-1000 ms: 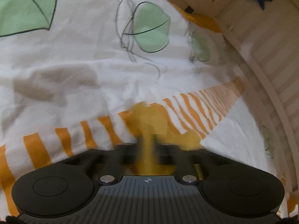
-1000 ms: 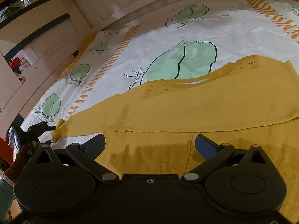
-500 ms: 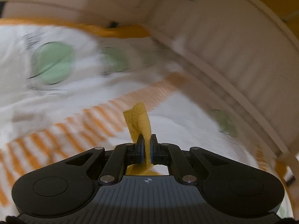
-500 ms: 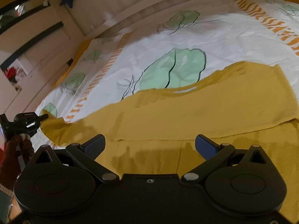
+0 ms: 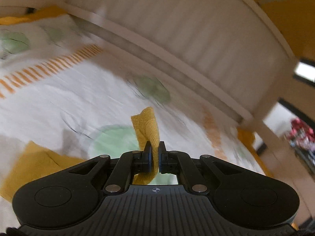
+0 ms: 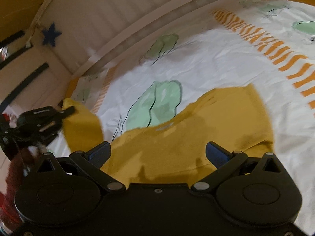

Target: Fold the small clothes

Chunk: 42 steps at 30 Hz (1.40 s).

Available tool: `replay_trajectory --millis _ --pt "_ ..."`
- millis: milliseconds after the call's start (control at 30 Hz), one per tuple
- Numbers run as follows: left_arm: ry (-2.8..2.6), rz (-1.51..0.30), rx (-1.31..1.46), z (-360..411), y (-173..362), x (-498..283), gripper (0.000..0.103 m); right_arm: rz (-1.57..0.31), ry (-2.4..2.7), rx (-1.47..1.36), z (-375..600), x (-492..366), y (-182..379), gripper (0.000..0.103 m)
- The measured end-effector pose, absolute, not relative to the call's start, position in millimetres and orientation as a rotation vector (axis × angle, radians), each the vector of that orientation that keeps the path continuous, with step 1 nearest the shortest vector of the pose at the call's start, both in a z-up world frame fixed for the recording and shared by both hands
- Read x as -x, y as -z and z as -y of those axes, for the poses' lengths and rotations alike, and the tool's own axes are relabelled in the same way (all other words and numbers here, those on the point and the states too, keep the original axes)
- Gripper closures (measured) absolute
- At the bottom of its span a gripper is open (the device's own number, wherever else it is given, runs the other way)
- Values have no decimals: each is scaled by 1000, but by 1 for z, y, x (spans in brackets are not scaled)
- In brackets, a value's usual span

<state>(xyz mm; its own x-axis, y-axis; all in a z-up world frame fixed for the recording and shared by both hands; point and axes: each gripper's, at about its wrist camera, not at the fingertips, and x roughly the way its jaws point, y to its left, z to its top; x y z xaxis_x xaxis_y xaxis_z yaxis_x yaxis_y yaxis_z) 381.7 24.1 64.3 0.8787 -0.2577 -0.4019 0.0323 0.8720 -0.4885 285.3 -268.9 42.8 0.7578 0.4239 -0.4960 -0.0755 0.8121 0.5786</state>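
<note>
A mustard-yellow knit garment (image 6: pixel 206 122) lies on a white bedsheet with green leaf prints. My left gripper (image 5: pixel 155 155) is shut on the end of the garment's sleeve (image 5: pixel 146 125) and holds it lifted above the sheet. In the right wrist view the left gripper (image 6: pixel 67 111) shows at the far left with the raised sleeve (image 6: pixel 82 125). My right gripper (image 6: pixel 157 153) is open and empty, just above the garment's body. More of the garment (image 5: pixel 33 163) shows at the lower left of the left wrist view.
The bedsheet (image 6: pixel 212 63) has orange striped bands (image 6: pixel 275 47). A slatted beige bed rail (image 5: pixel 196 39) runs along the far side. A blue star (image 6: pixel 51 35) hangs on the rail. A doorway with clutter (image 5: pixel 299 135) lies to the right.
My left gripper has lifted the sleeve end off the sheet and swung it right, toward the garment's body. The sleeve now stands raised. The right gripper has stayed open over the garment.
</note>
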Motion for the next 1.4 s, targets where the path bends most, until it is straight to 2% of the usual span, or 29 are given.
replay_trajectory --millis 200,367,433,467,500,633,1000,1033,1067,1100,1133,1400 --pt "231 -588 452 39 -24 -397 97 -633 -217 -614 298 -285 -46 1" --pt "282 -648 413 72 -14 -396 96 -613 -198 -644 311 -284 -48 1" --pt "328 -662 378 77 -16 -396 89 -612 -196 -645 311 -286 -48 1" --pt "344 -663 355 78 -18 -393 75 -613 -194 -645 311 -287 -47 1" --pt "353 -654 332 77 -21 -389 68 -616 -193 -645 311 -287 -47 1" --pt "327 -603 269 59 -37 -369 66 -626 -186 -641 309 -291 -42 1" --pt "73 -755 175 -56 -16 -331 66 -617 -193 -502 293 -316 -23 1" --pt "58 -768 183 -65 -13 -330 66 -624 -193 -469 290 -320 -20 2" --pt "46 -780 189 -74 -10 -328 66 -635 -192 -442 286 -326 -15 9" --pt "31 -797 190 -82 -5 -328 66 -645 -195 -428 284 -330 -11 21" --pt "18 -811 187 -87 -2 -327 66 -656 -195 -420 282 -333 -6 25" --pt "2 -891 147 -109 23 -331 66 -695 -194 -384 277 -347 25 27"
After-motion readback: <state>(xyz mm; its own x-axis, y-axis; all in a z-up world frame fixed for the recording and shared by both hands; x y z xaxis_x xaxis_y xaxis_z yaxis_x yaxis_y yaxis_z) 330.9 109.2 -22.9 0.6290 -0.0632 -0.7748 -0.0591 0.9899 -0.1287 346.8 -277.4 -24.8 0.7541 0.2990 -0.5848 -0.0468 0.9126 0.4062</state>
